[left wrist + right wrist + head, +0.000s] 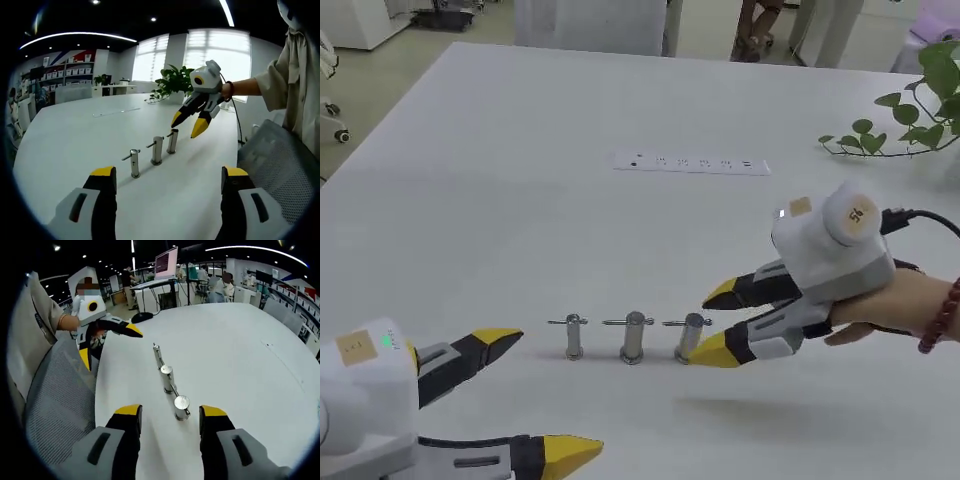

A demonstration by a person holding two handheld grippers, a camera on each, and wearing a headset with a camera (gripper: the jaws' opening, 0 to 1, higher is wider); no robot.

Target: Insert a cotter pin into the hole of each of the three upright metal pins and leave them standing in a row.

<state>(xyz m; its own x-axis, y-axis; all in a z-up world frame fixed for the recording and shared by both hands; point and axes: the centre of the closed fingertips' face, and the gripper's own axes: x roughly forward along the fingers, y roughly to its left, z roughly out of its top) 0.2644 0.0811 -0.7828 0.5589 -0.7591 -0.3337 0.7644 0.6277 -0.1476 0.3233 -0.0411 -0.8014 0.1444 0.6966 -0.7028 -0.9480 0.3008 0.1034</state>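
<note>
Three metal pins [634, 340] stood upright in a row on the white table [520, 180], a cotter pin [616, 322] through the head of each. The right gripper [713, 324], jaws spread, hovered with its tips just beside the rightmost pin [692, 338]. The left gripper [548, 398], also spread wide, hung near the row's other end.

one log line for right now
pins: three upright in row, cotter in each | left tongs: open, empty, off the row | right tongs: open, empty, at end pin
</note>
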